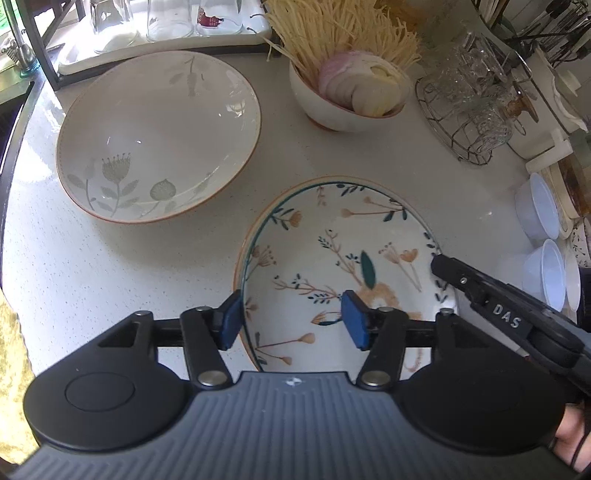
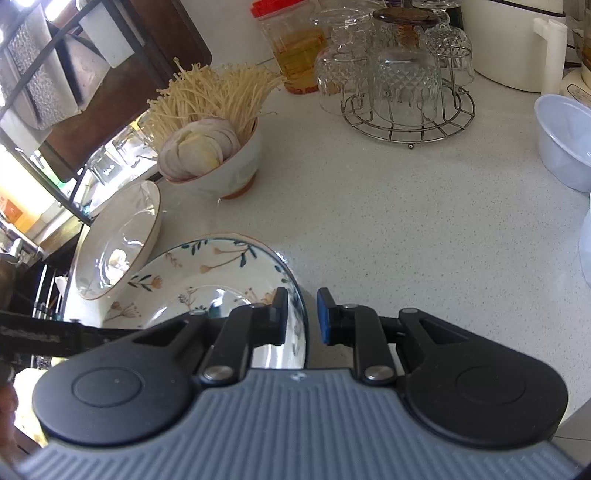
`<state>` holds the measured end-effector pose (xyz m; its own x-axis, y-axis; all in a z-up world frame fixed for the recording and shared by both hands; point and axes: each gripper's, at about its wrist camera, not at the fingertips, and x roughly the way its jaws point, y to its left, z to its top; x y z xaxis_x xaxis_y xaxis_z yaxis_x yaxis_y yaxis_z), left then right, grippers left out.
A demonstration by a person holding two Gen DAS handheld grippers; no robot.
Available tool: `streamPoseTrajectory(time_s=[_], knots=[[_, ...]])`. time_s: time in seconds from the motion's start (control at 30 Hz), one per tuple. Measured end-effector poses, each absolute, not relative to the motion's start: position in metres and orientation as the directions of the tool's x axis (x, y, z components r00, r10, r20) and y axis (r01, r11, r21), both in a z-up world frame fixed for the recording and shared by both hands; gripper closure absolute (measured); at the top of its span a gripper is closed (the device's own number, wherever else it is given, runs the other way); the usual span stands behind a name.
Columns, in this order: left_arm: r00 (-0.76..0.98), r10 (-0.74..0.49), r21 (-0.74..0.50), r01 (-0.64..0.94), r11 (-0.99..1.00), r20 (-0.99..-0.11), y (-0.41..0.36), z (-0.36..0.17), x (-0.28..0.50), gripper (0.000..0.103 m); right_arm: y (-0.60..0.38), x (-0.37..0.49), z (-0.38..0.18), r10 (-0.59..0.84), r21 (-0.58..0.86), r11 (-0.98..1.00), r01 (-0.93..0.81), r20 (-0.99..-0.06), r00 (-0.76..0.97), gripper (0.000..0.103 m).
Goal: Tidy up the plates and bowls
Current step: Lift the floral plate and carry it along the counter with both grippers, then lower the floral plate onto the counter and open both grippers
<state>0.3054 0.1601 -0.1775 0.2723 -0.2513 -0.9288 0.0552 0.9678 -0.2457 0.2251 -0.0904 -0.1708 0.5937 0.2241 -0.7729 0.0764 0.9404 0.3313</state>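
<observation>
A floral plate with a dark green rim (image 1: 332, 240) lies on the white counter; it also shows in the right wrist view (image 2: 207, 273). My left gripper (image 1: 291, 319) is open, its jaws straddling the plate's near left rim. My right gripper (image 2: 303, 317) is open, its jaws on either side of the plate's right rim; it shows in the left wrist view (image 1: 480, 288) at that edge. A large white bowl with grey flowers (image 1: 159, 136) sits to the left of the plate, also visible in the right wrist view (image 2: 118, 240).
A small bowl of enoki mushrooms and sliced onion (image 1: 351, 96) stands behind the plate. A wire rack of upturned glasses (image 2: 402, 81), white plastic bowls (image 2: 565, 140), a jar (image 2: 291, 44) and a tray of glasses (image 1: 166, 22) ring the counter.
</observation>
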Motion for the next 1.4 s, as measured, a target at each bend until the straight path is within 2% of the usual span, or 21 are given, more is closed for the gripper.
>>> streamPoseTrajectory(time_s=[0.1,0.43,0.97,1.1,1.4], knots=[[0.271,-0.201,-0.193,0.058,0.980,-0.941,0.159,-0.174,0.307,0.038,-0.090,0.226,-0.174,0.240,0.347,0.935,0.072,-0.770,0.591,0.082],[0.311,-0.211,-0.190,0.097,0.977,-0.927,0.159,-0.159,0.300,0.038,-0.091,0.222,-0.165,0.235,0.362,0.928,0.092,-0.758,0.609,0.082],[0.563,-0.252,-0.175,0.187,0.967,-0.787,0.152,-0.054,0.267,0.038,-0.089,0.194,-0.063,0.277,0.393,0.919,-0.034,-0.584,0.763,0.082],[0.580,-0.280,-0.194,0.207,0.959,-0.765,0.151,-0.036,0.255,0.038,-0.092,0.187,-0.047,0.323,0.444,0.895,-0.050,-0.568,0.757,0.082],[0.626,-0.307,-0.194,0.244,0.950,-0.716,0.156,-0.006,0.223,0.036,-0.084,0.154,-0.012,0.323,0.419,0.903,-0.093,-0.521,0.790,0.082]])
